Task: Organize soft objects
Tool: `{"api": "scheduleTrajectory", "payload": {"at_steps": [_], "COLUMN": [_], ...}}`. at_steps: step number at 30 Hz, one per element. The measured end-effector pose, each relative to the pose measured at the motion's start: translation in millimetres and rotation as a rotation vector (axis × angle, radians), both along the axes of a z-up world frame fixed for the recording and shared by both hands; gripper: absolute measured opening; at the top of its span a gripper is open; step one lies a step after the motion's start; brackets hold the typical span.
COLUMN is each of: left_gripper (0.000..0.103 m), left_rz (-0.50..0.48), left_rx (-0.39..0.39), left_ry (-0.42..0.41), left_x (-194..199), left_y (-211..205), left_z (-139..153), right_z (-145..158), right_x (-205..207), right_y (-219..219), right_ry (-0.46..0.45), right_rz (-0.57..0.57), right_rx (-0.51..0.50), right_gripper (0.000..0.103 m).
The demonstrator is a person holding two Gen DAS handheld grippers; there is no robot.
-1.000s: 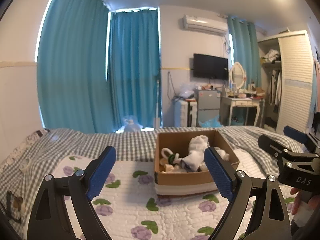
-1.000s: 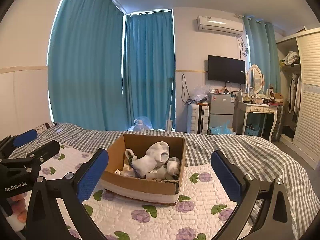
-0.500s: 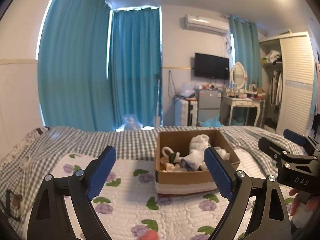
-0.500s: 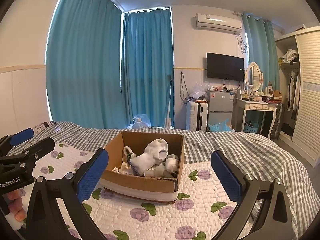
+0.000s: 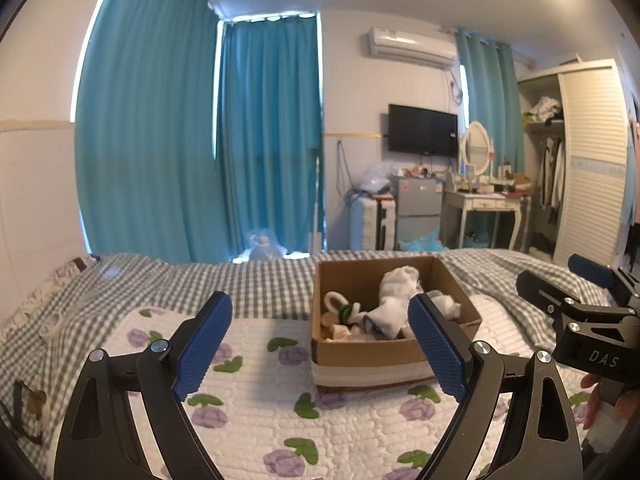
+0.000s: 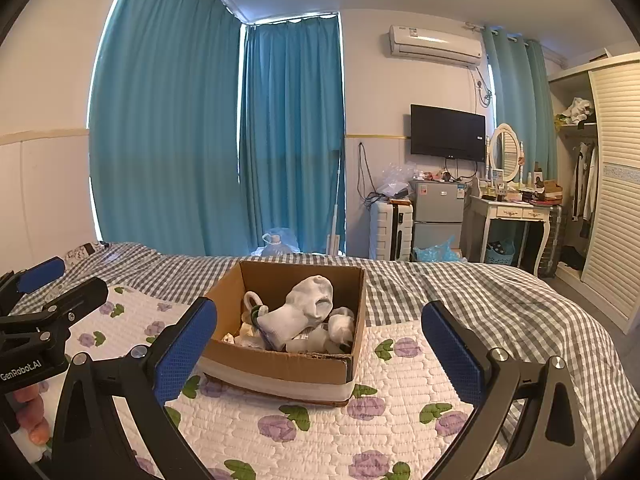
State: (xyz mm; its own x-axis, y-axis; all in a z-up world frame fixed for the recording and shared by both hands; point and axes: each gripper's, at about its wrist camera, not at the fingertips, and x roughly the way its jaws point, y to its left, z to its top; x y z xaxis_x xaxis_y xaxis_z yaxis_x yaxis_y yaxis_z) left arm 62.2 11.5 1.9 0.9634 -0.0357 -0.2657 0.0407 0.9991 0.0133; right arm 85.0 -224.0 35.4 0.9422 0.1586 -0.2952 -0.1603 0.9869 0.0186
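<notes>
Our left hand-held gripper (image 5: 320,336) and right hand-held gripper (image 6: 320,340) hang open, empty, above the bed (image 6: 460,296). On it, the box (image 6: 280,364) holds socks (image 6: 304,308): light, limp; we'd pinch a bunched fold.

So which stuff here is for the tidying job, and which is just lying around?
For the job:
cardboard box
white socks in it
left gripper, open
right gripper, open

Just lying around:
flowery quilt
checked bedspread
TV
fridge
dressing table
</notes>
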Motion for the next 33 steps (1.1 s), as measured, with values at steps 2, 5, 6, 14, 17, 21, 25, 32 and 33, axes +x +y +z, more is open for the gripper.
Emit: {"api": "scheduleTrajectory", "payload": {"at_steps": [2,5,6,14,17,21,25,32,33], "left_gripper": [0.091,0.091,0.091,0.091,0.091,0.091,0.091,0.091,0.091], "left_rz": [0.0,0.0,0.002,0.001,0.002,0.001,0.004,0.009,0.007], "left_rx": [0.0,0.0,0.0,0.001,0.001,-0.001,-0.002,-0.001,-0.003], "left_ry": [-0.001,0.0,0.0,0.0,0.0,0.0,0.0,0.0,0.001], "left_x": [-0.1,0.0,0.0,0.5,0.3,0.5,0.9,-0.8,-1.2], "left_y": [-0.1,-0.1,-0.1,0.5,0.6,1.0,1.9,1.6,1.6], "left_z": [0.1,0.0,0.0,-0.3,-0.3,-0.3,-1.3,-3.5,-3.8], "right_z": [-0.6,-0.6,-0.8,-1.6,-1.6,-1.3,-1.7,-3.4,-3.3], "right_x": [0.0,-0.1,-0.2,0.6,0.7,0.6,0.8,1.4,1.3], "right_y": [-0.5,-1.0,-1.2,-1.2,-1.1,-1.0,-1.0,-0.7,-0.8], "right_ry": [0.003,0.002,0.002,0.001,0.003,0.003,0.003,0.006,0.006], "right_rz": [0.001,0.002,0.002,0.002,0.002,0.002,0.003,0.007,0.007], "right_rx": [0.002,0.001,0.002,0.002,0.003,0.002,0.001,-0.002,-0.002], "right_gripper": [0.103,0.103,0.103,0.103,0.103,0.103,0.103,0.103,0.103]}}
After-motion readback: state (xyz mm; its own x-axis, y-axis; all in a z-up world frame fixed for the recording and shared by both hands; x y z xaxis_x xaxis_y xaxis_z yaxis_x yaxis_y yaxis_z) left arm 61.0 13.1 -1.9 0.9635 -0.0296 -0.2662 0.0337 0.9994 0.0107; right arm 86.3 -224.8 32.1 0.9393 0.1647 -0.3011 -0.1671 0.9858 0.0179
